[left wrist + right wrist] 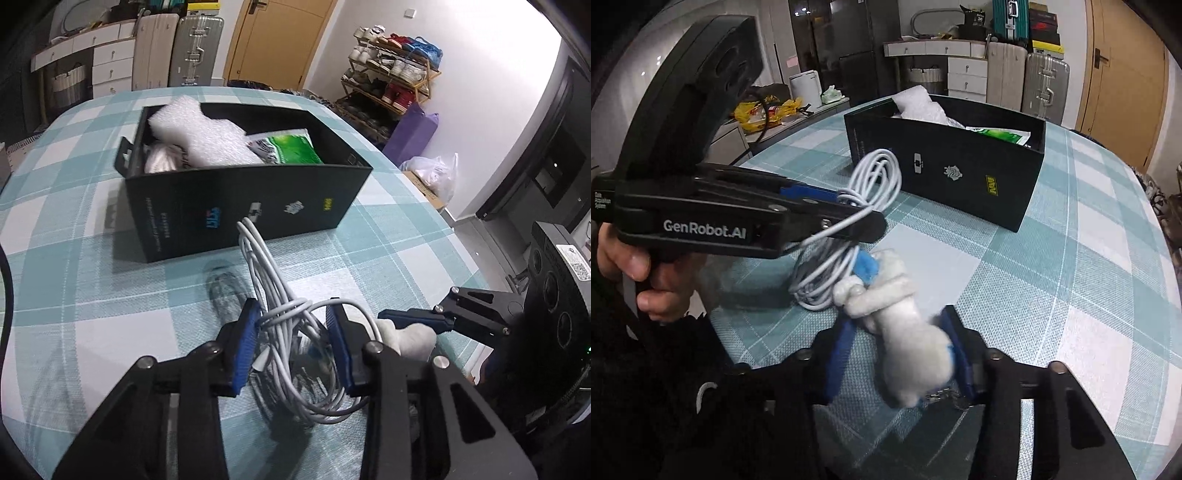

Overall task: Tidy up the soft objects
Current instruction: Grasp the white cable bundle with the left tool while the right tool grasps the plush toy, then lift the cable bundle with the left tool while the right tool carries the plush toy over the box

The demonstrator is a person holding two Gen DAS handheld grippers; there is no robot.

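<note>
Gripping narrowly — left fingers (291, 343) clamped on white cable coil (295, 332), right fingers (897, 354) on knotted white sock (905, 332).

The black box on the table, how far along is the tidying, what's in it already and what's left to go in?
Done: the black box already holds white foam wrap and a green packet. In hand: the left gripper is clamped on a coiled white cable, and the right gripper is clamped on a white plush toy. Left: both still need to go into the box.
</note>
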